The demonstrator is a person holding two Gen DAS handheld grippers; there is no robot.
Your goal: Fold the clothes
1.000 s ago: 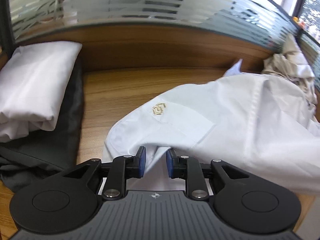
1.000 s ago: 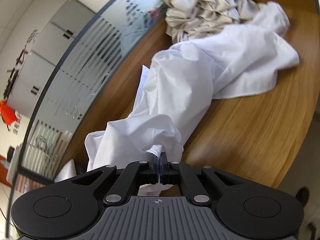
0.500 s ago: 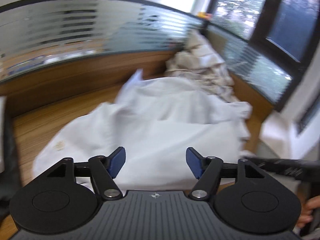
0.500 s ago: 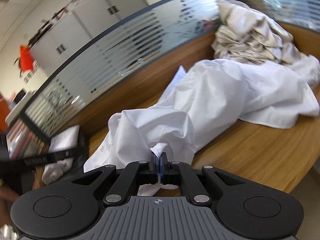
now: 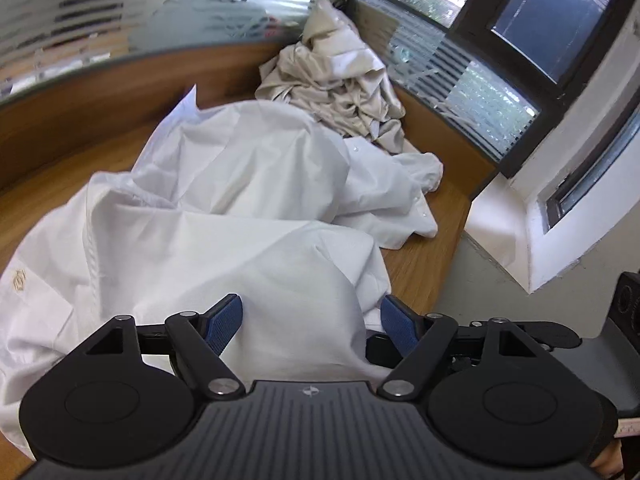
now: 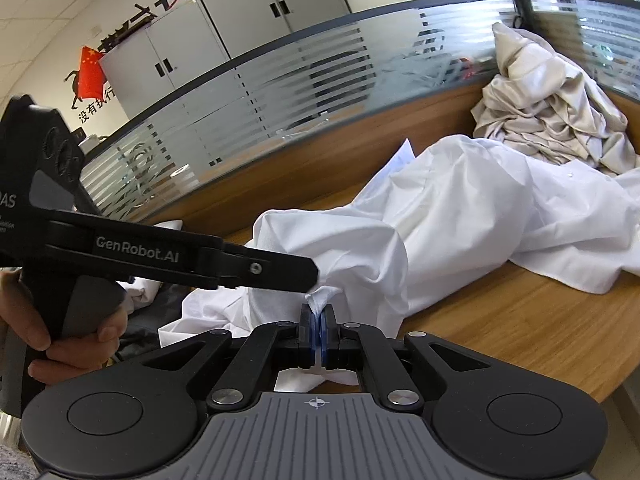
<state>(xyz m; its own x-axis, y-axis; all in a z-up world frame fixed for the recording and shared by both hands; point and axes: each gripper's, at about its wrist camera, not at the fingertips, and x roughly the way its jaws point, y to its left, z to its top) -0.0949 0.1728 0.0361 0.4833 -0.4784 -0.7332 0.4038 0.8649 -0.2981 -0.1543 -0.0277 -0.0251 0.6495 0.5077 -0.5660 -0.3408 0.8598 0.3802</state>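
I am holding my right tongs clamped on a small bunched corner of the white shirt, and the cloth is sticking up a little between the two blue pads. The pads are pressed together with only the thin fabric between them. My left tongs are standing wide apart over the near part of the same shirt; the blue pads are on each side of a raised fold, but I cannot tell if they are touching it.

The shirt is lying crumpled across the wooden counter, from the near edge toward the far right corner. In the left view a small gold emblem is showing on the shirt at the far left. Behind the shirt, a pile of beige cloth is resting in the corner of the counter, touching the far end of the shirt, against the striped glass partition.

In the right view my left tongs are reaching in from the left, the tip just above my clamped corner, and my left hand is gripping the handle. On the wall behind, grey cabinets and a red flag are showing.
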